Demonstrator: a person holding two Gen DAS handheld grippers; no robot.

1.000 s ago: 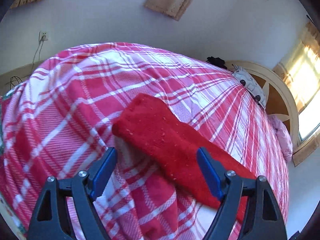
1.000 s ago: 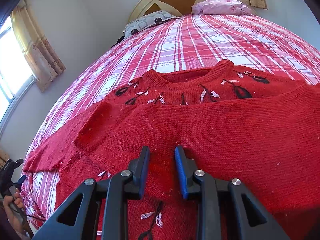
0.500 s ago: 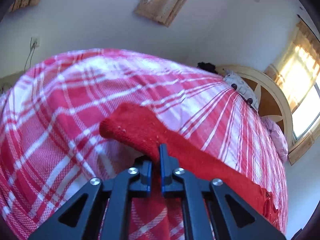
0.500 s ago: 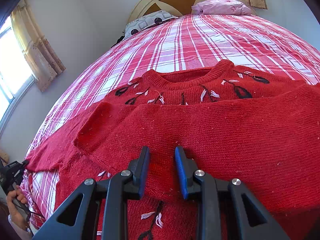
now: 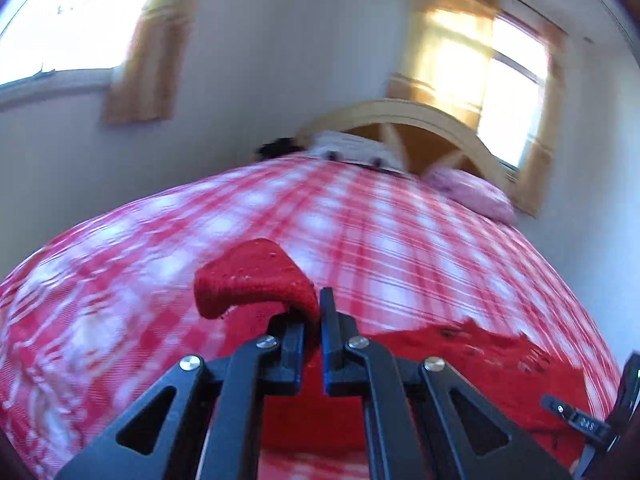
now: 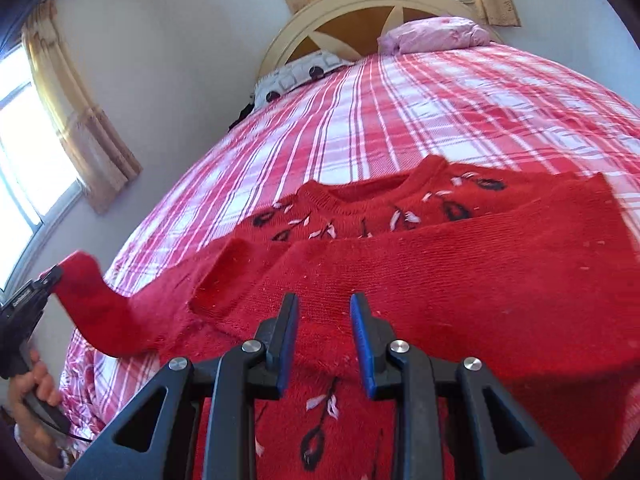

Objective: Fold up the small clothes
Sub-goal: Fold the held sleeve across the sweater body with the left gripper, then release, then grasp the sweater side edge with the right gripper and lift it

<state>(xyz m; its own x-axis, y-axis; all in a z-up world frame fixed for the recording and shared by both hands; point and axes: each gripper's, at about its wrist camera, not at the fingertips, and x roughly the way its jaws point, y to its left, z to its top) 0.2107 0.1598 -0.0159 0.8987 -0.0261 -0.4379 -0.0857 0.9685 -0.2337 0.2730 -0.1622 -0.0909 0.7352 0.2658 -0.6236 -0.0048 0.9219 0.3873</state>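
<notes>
A red knit sweater [image 6: 460, 272] with black and white stitched motifs lies face up on the plaid bedspread [image 6: 400, 112]. One sleeve is folded across its chest. My left gripper [image 5: 316, 304] is shut on the other sleeve [image 5: 252, 276] near the cuff, which curls over the fingers above the bed. In the right wrist view that sleeve [image 6: 104, 312] rises to the left gripper [image 6: 52, 276] at the far left. My right gripper [image 6: 324, 300] hovers over the sweater's lower middle, jaws a little apart, with nothing pinched.
A round cream headboard [image 6: 360, 4] stands at the far end, with a pink pillow [image 6: 432, 34] and a patterned pillow [image 6: 296, 74] before it. Curtained windows [image 6: 24, 148] are on the left wall. A person's hand [image 6: 32, 408] holds the left gripper's handle.
The left gripper closed on the sleeve, then lifted it off the bed and swung toward the headboard. The right gripper rose slightly above the sweater, its jaws unchanged.
</notes>
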